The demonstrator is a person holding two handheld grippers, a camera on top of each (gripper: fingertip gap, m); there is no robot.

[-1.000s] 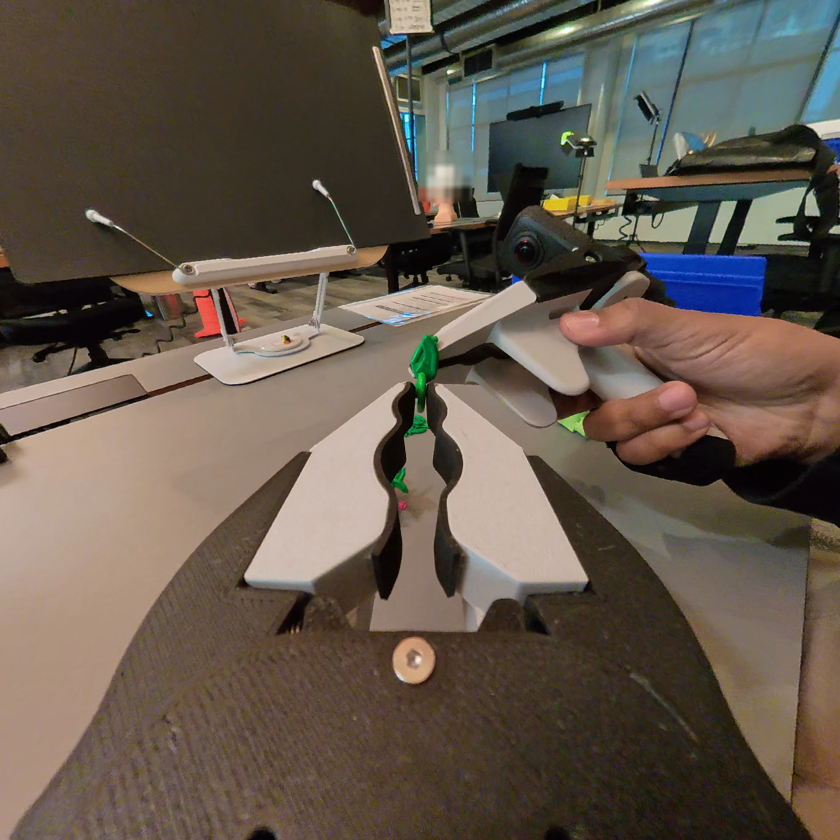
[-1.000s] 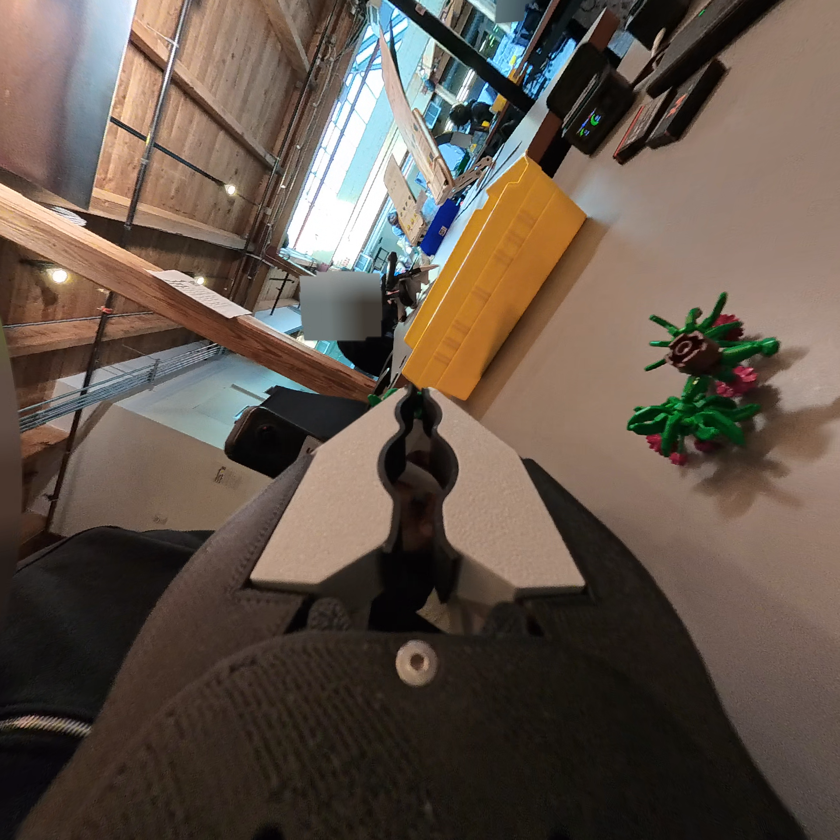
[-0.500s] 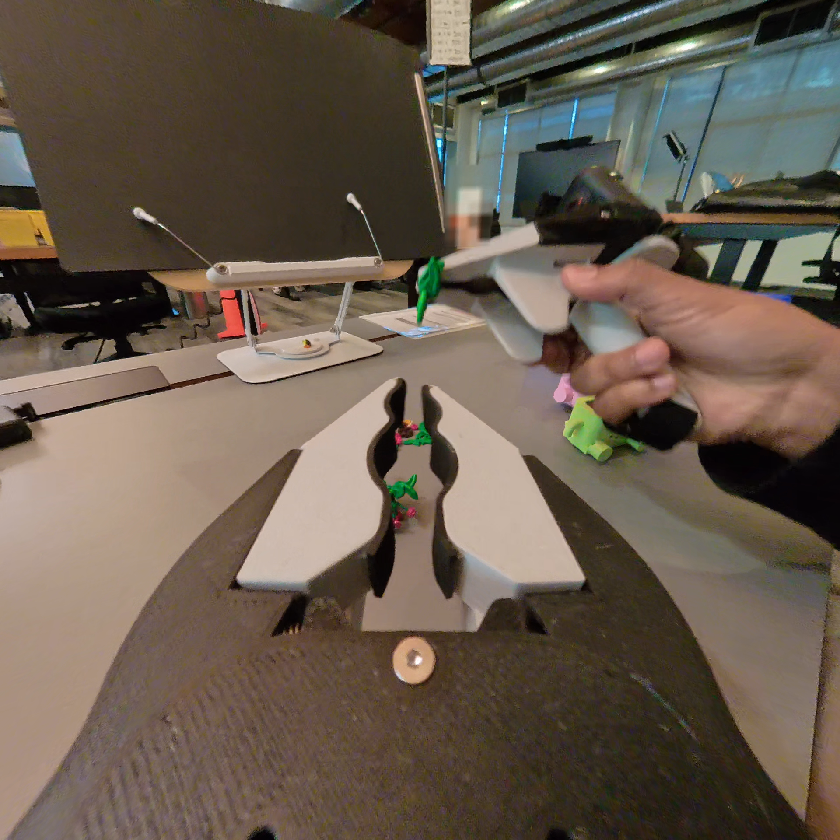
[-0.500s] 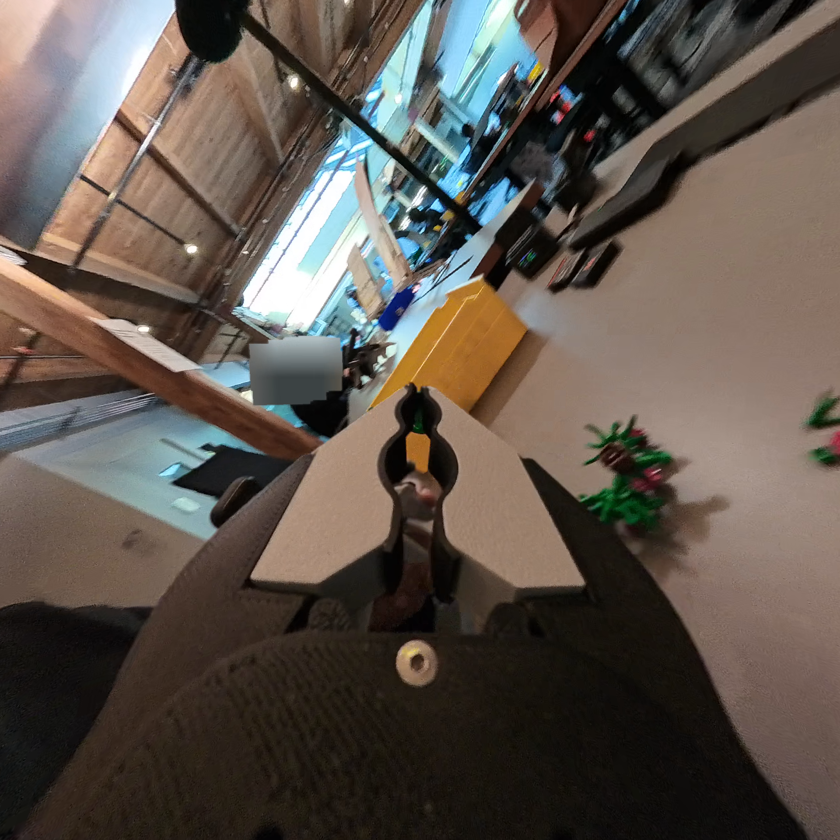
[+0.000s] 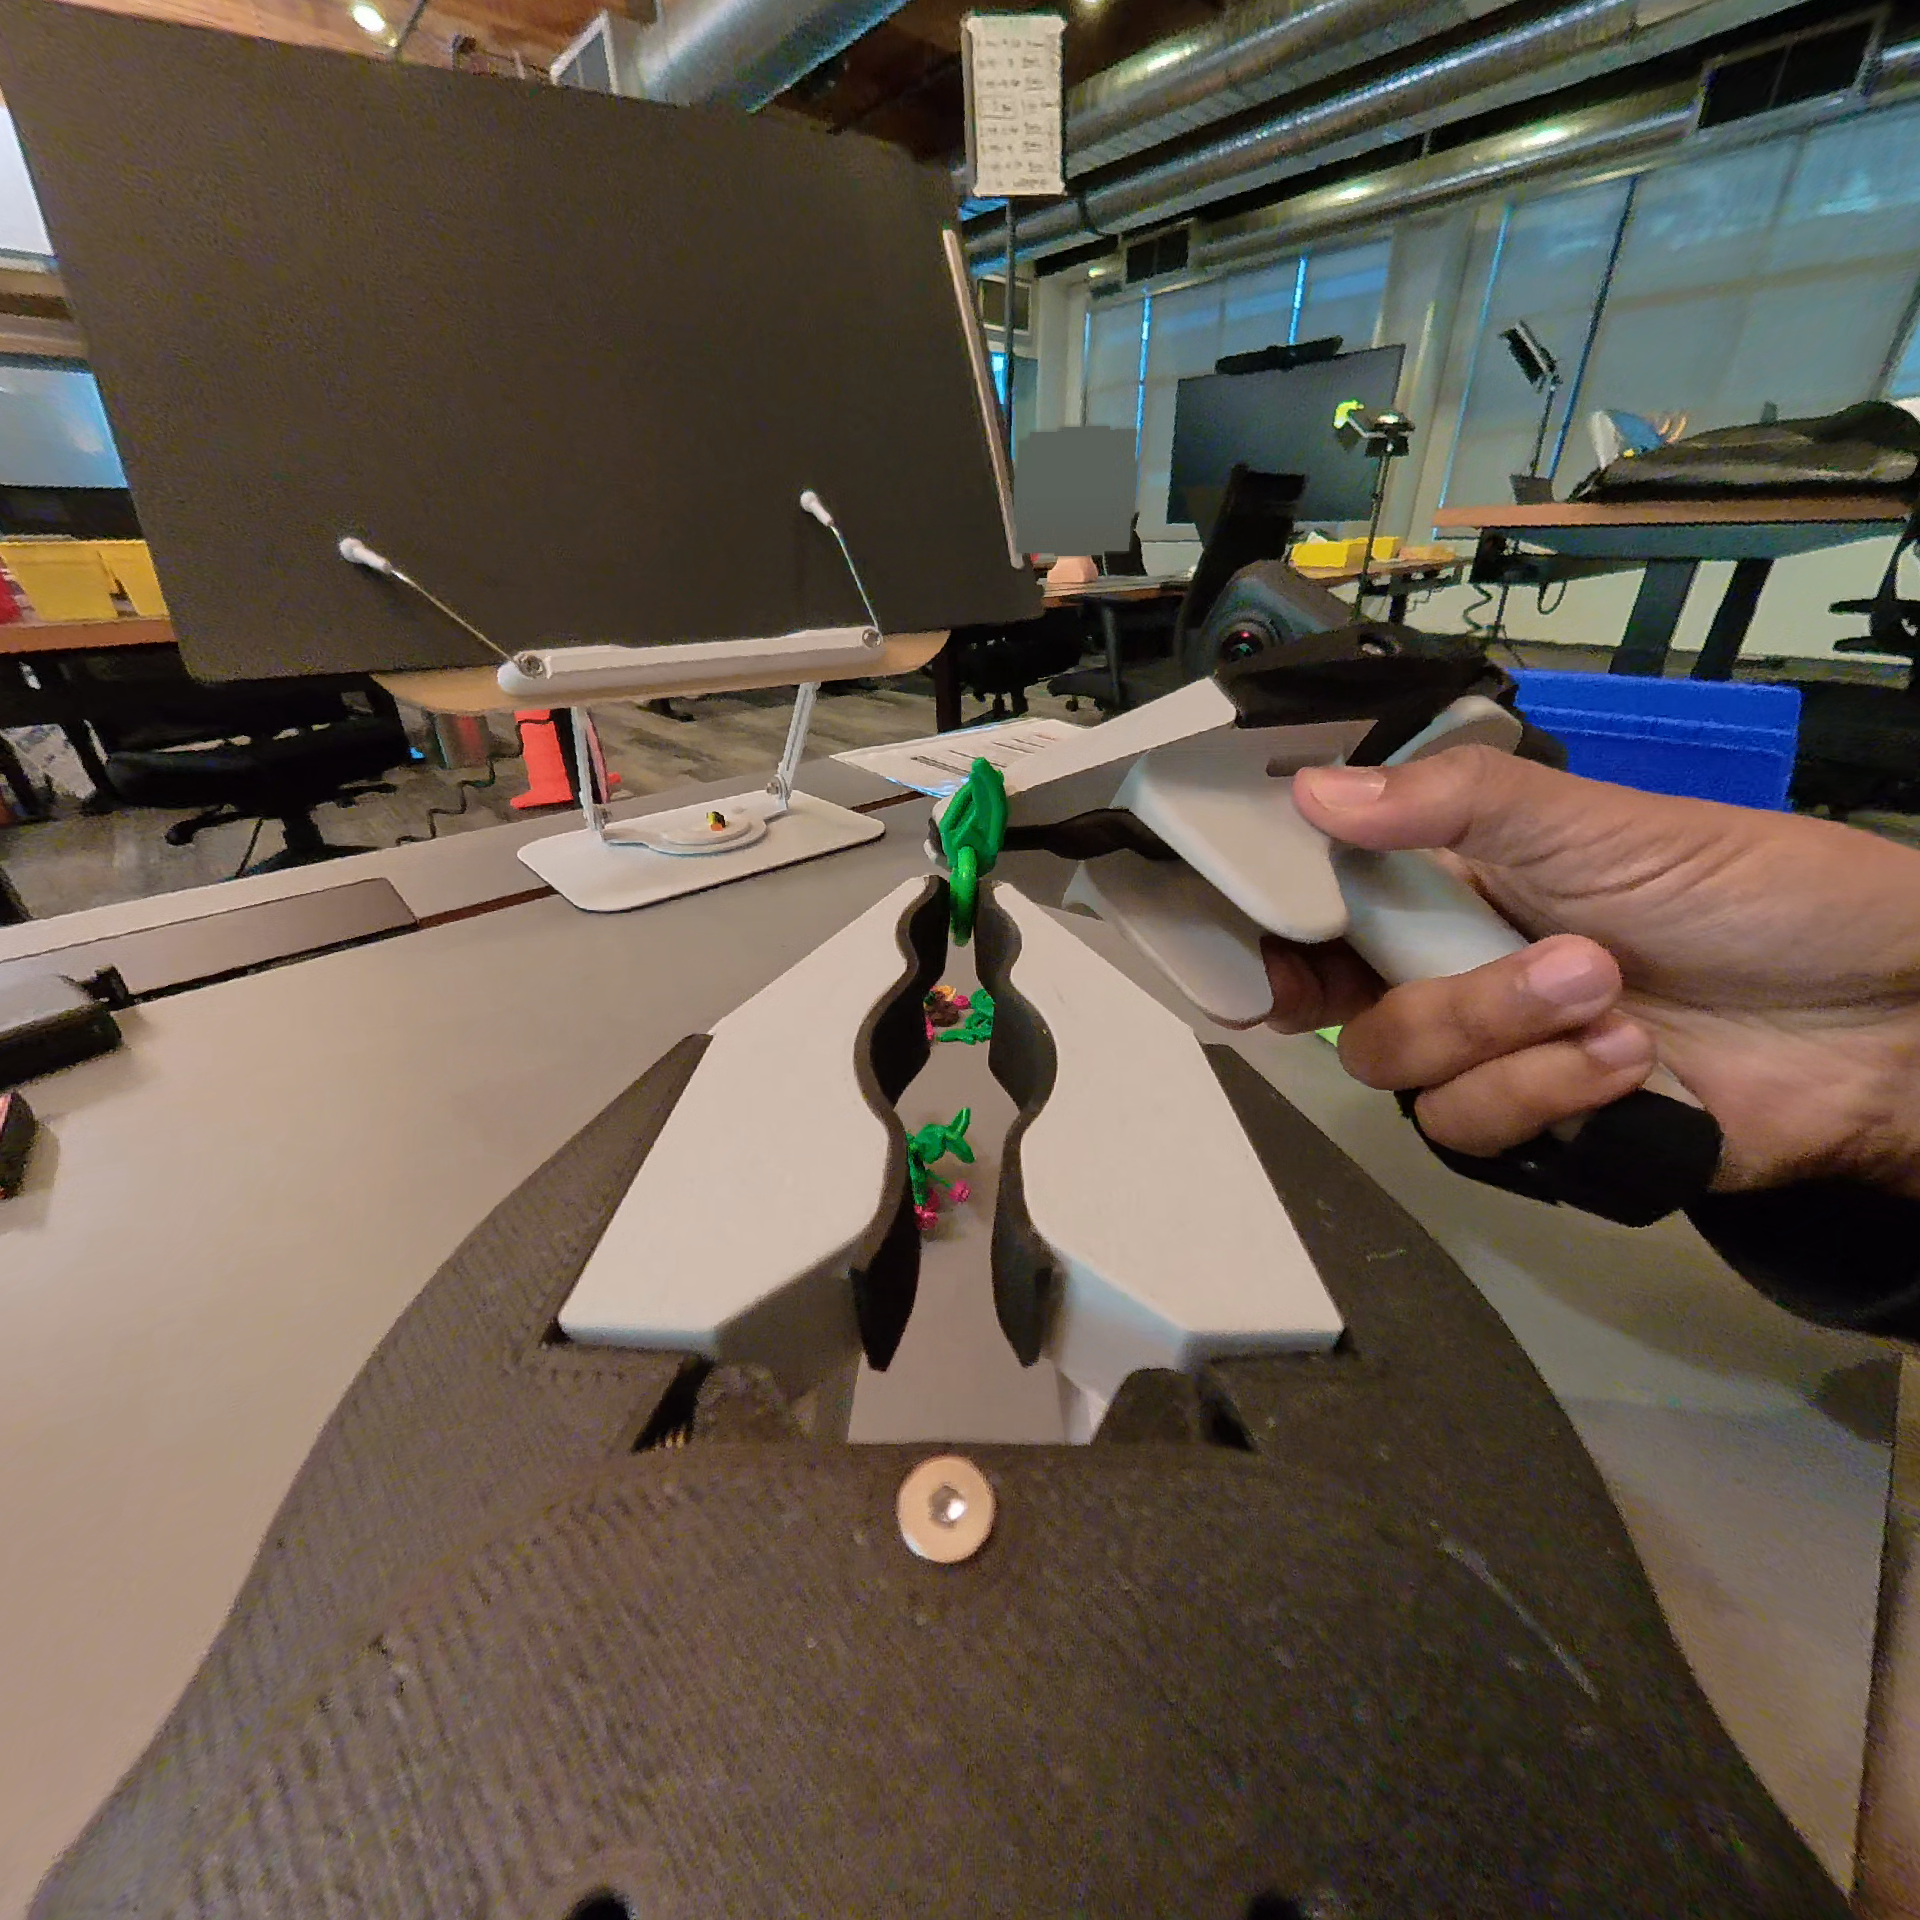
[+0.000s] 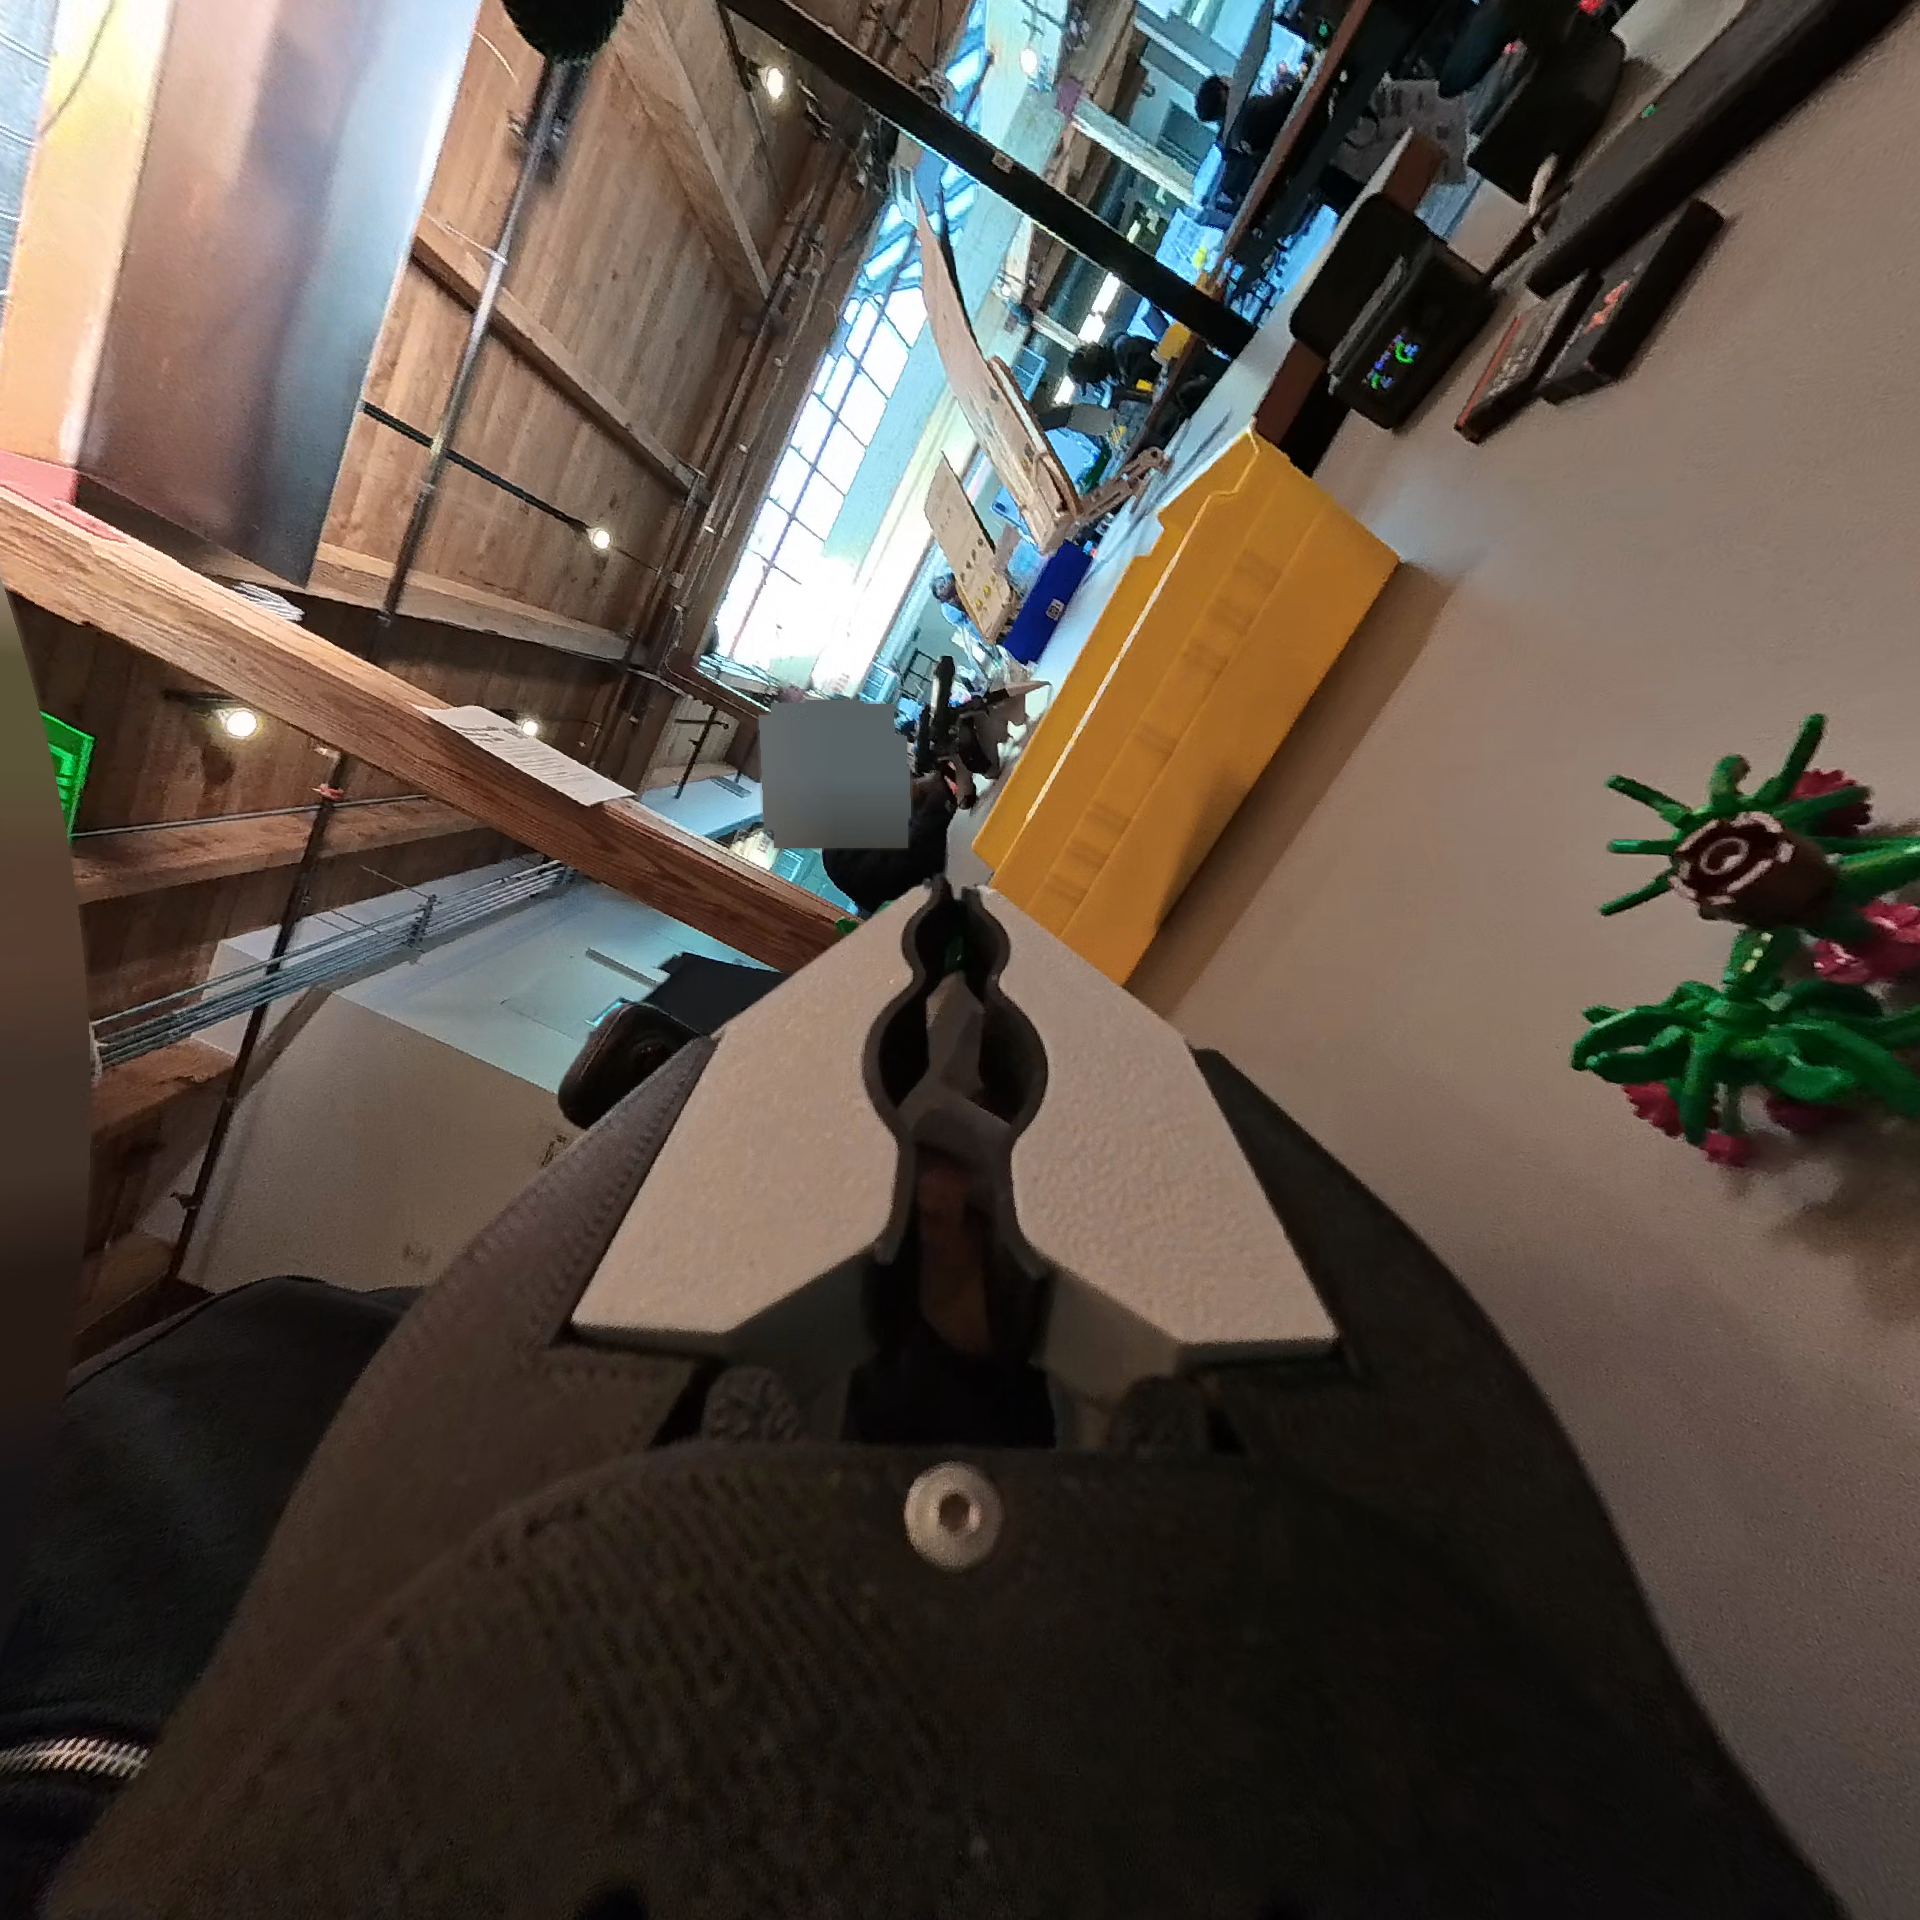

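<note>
My right gripper (image 5: 945, 836), held in a hand, is shut on a small green plastic plant stem (image 5: 977, 805). The stem's lower end hangs between the tips of my left gripper (image 5: 962, 896), whose jaws stand a narrow gap apart. In the right wrist view my right gripper (image 6: 951, 896) is shut, with a bit of the green stem (image 6: 957, 943) showing between its fingers. Two small toy flower clusters lie on the grey table beyond the left gripper, one brown and pink (image 5: 948, 1006), one green and pink (image 5: 935, 1153). A green, brown and pink flower bunch (image 6: 1766, 935) lies to the right.
A black board on a white book stand (image 5: 686, 665) stands at the back of the grey table (image 5: 312, 1143). A yellow bin (image 6: 1195, 707) and black devices (image 6: 1392, 312) sit farther along the table. Desks, chairs and a monitor fill the room behind.
Half a second ago the right gripper had lifted the green stem up and away from the left gripper. It has now come back down, with the stem's end between the left gripper's tips.
</note>
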